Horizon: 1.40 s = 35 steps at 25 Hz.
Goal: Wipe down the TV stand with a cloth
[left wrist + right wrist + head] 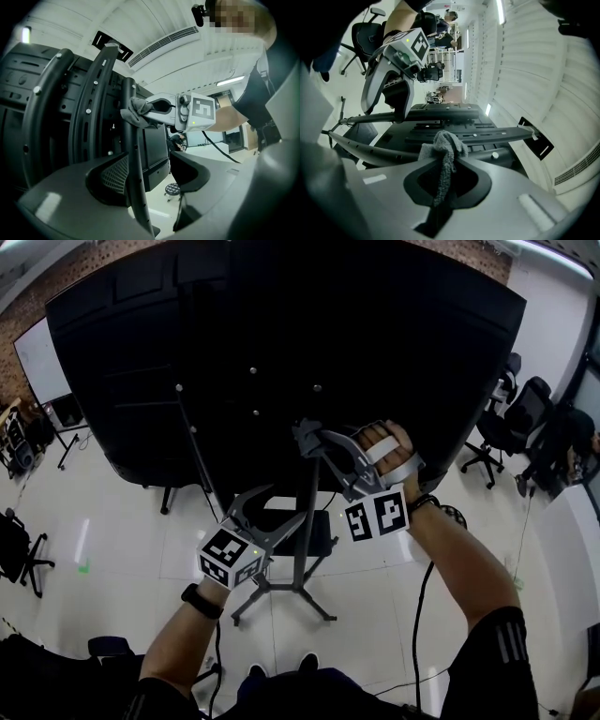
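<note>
The TV stand's black upright pole [307, 521] rises from a wheeled base [281, 592] behind the big black TV [281, 352]. My right gripper [311, 440] is shut on a grey cloth [443, 145] and presses it against the pole high up, near the mounting arms [478, 136]. The left gripper view shows the cloth [135, 112] wrapped on the pole [133, 154]. My left gripper [246, 509] is lower down and stands open. The pole runs between its jaws in the left gripper view, against the left pad [115, 176], with a gap to the right jaw.
Office chairs [511, 423] stand at the right and another chair [19, 549] at the left edge. A whiteboard [42, 357] leans at the far left. A black cable [419, 615] trails over the pale tiled floor by the person's feet [281, 667].
</note>
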Tool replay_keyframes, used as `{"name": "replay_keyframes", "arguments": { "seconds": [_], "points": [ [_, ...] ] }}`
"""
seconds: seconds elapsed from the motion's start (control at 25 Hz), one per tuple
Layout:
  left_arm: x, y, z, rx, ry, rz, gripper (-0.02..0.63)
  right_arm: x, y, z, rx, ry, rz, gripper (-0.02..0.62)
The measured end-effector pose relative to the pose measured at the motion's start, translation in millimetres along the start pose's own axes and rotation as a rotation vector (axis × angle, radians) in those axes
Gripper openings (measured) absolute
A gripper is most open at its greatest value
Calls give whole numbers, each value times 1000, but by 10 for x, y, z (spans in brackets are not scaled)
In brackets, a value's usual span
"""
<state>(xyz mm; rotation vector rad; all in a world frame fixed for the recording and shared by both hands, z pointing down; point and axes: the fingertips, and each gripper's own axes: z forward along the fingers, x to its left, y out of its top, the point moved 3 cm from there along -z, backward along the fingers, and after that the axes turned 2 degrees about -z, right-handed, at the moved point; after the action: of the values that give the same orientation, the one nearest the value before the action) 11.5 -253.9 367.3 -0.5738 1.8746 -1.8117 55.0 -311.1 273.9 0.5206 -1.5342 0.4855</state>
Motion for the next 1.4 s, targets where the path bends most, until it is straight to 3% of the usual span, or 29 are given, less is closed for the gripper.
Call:
{"name": "replay_keyframes", "arguments": {
  "seconds": [0.24,0.4,1.08,1.4],
  "points": [
    [32,-281,28,22,3,-50,299,90,-26,-6,-1,-23,82,20],
    [28,-498,45,52,1,-78,299,265,-25,-2,0,22,129,20],
    [123,-1306,44,137,18,-170,299,1465,140,38,-38,194,58,20],
    [181,-1789,55,192,23,-213,299,2079,152,39,-40,262,98,20]
  ]
}}
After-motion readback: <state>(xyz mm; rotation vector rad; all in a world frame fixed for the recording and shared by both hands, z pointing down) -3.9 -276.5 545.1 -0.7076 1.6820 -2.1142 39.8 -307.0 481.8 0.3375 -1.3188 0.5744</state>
